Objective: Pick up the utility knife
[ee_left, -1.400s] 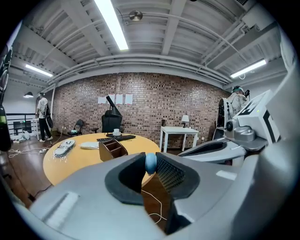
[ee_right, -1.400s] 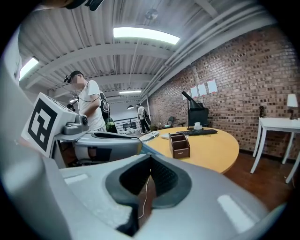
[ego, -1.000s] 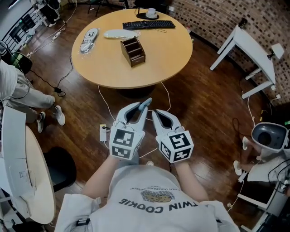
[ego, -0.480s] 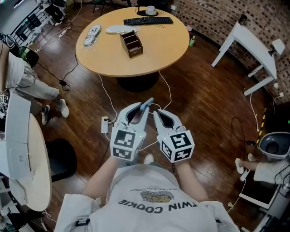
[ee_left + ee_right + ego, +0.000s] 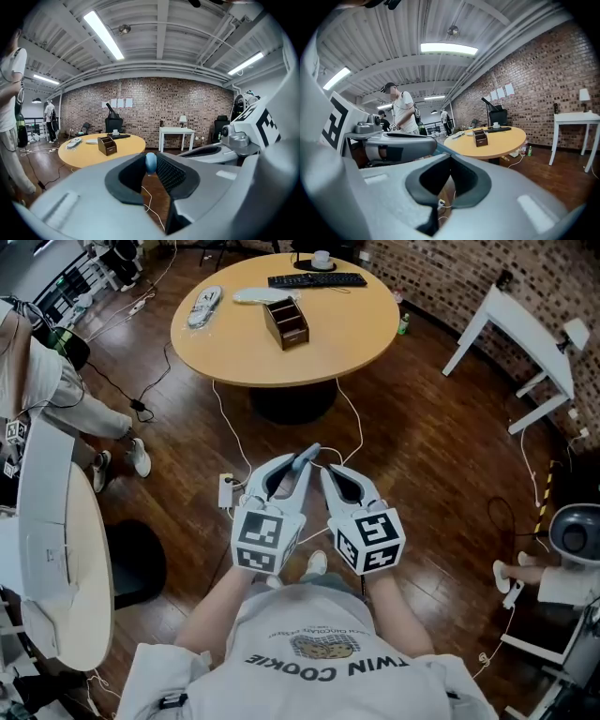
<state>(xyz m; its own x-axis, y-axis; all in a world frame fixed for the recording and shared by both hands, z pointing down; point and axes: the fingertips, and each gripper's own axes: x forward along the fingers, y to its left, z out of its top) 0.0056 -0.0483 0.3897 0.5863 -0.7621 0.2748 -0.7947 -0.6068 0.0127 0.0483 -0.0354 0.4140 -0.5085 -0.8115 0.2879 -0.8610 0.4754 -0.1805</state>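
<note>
One utility knife [image 5: 307, 456] juts forward (lengthwise between jaws).

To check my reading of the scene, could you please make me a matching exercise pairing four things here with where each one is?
Things:
1. keyboard
2. brown organizer
3. light blue item
4. white side table

Places:
A. between the jaws of the left gripper
B. middle of the round table
C. on the floor by the brick wall
D. far edge of the round table

Pairs: 1-D, 2-B, 3-A, 4-C
</note>
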